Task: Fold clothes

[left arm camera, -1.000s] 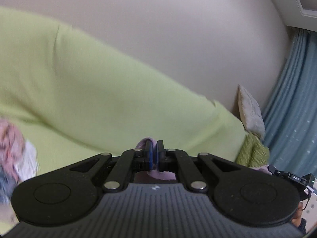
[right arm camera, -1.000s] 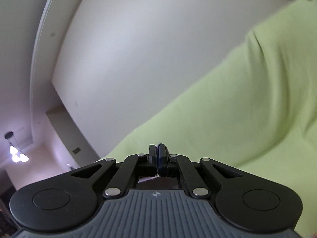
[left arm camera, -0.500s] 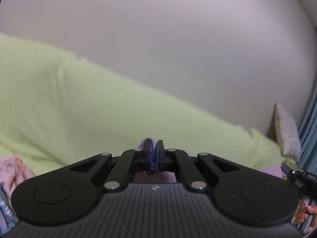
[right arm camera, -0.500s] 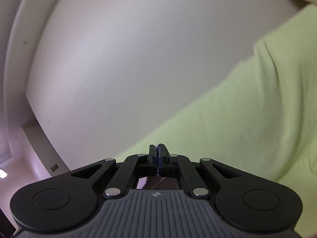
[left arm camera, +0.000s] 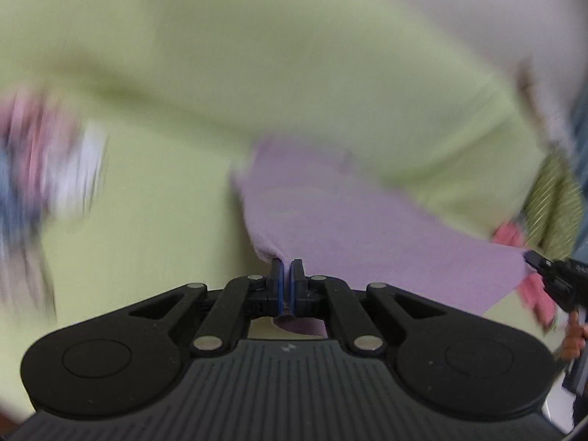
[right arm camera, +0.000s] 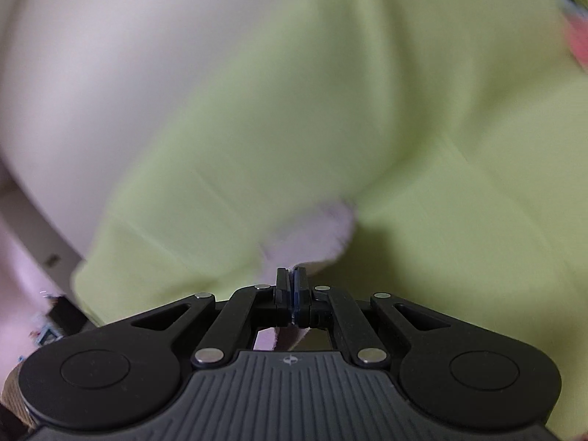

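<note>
A lilac garment (left arm camera: 349, 220) stretches over the light green sofa cover (left arm camera: 257, 73) in the left wrist view. My left gripper (left arm camera: 286, 268) is shut on its near left corner. The cloth runs right to my right gripper (left arm camera: 533, 259), whose tip pinches the other corner at the right edge. In the right wrist view my right gripper (right arm camera: 292, 275) is shut on a bunched lilac edge (right arm camera: 312, 235), with more lilac cloth showing under the jaws. Both views are blurred by motion.
A blurred heap of pink, white and blue clothes (left arm camera: 47, 161) lies on the sofa at the left. Red-pink cloth (left arm camera: 514, 235) and a green striped cushion (left arm camera: 555, 202) sit at the right end. Pale wall (right arm camera: 92, 92) rises behind the sofa back.
Both grippers have dropped and tilted down toward the sofa seat. The lilac garment, before only a tuft at the jaws, now spreads out ahead of the left gripper.
</note>
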The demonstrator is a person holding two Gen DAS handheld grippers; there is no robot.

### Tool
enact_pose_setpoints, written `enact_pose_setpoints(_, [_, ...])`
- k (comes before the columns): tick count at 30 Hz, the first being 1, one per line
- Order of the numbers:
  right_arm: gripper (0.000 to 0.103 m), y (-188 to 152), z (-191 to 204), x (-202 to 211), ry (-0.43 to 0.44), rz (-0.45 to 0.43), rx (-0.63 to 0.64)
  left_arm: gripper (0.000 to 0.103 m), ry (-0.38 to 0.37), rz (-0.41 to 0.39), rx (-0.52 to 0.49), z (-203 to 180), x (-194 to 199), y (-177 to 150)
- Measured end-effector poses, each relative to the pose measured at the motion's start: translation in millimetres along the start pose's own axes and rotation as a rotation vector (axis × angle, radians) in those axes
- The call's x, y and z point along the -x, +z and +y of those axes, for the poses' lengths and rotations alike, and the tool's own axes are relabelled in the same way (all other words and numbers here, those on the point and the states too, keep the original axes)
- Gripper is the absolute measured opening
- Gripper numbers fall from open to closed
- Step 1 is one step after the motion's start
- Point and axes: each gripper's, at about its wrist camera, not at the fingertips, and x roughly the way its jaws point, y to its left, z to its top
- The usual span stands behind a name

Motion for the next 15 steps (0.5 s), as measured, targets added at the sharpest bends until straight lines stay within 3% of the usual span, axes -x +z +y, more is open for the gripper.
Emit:
enact_pose_setpoints(3, [0.001,-62,-51,-7,-0.125,0.109,-0.105,0.001,0.064,0.158,0.080,23,-38,-59])
enact_pose_setpoints(5, [0.002,-89,-75,-16,-0.193,0.168,-0.142,0.001,0.114,0.216,0.088,29,-49,-83])
enact_pose_setpoints(7, [0.002,-106,-88,-19,-0.232,0.195,-0.151,0.002,0.115,0.208,0.100,33,-45,-90])
enact_pose_setpoints(10, [0.014,-109,-90,-23,-0.268,0.188,-0.111,0.006,0.122,0.186,0.111,35,-32,-83])
enact_pose_setpoints(13, [0.035,-100,-84,-29,-0.262,0.146,-0.045,0.020,0.110,0.146,0.130,35,-20,-74])
enact_pose_setpoints(14, [0.044,-106,-65,-13,-0.258,0.138,-0.022,0.024,0.100,0.147,0.148,39,-20,-71])
enact_pose_setpoints(15, [0.044,-113,-54,1,-0.256,0.136,0.004,0.024,0.095,0.154,0.168,42,-24,-68])
